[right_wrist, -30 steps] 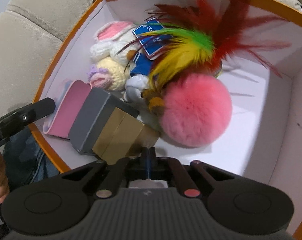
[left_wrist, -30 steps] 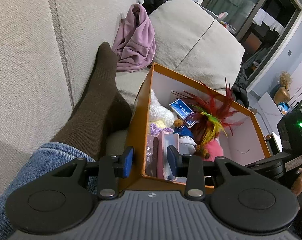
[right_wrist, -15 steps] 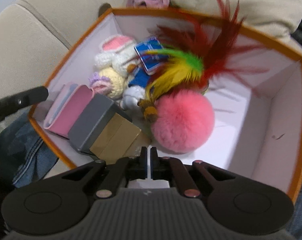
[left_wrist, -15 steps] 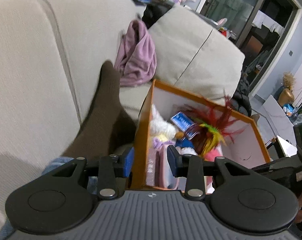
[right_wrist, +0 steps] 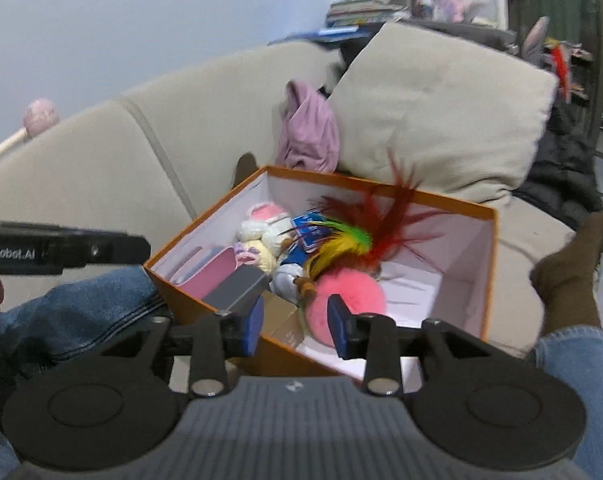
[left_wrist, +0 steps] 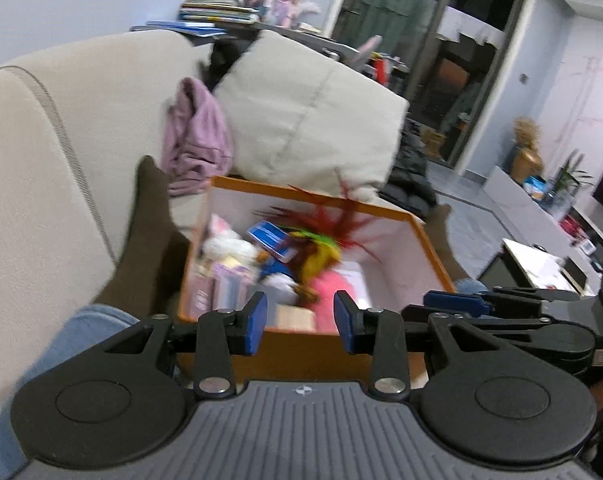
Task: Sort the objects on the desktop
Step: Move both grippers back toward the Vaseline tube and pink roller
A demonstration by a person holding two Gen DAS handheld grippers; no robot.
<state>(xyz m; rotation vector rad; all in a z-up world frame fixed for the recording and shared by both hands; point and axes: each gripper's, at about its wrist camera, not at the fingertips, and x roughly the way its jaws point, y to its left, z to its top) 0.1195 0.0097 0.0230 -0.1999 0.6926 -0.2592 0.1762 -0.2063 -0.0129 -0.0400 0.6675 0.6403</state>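
Grippers first: your left gripper (left_wrist: 300, 323) and right gripper (right_wrist: 292, 327) both stand apart and empty, the right's jaws just opened. Toys sit in the orange box (right_wrist: 487, 276) on the sofa; feathers (right_wrist: 385, 216) overhanging could snag and spill.

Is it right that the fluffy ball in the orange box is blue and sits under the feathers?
Not quite. The fluffy ball in the orange box is pink, not blue, as the right wrist view shows. It does sit under the feathers.
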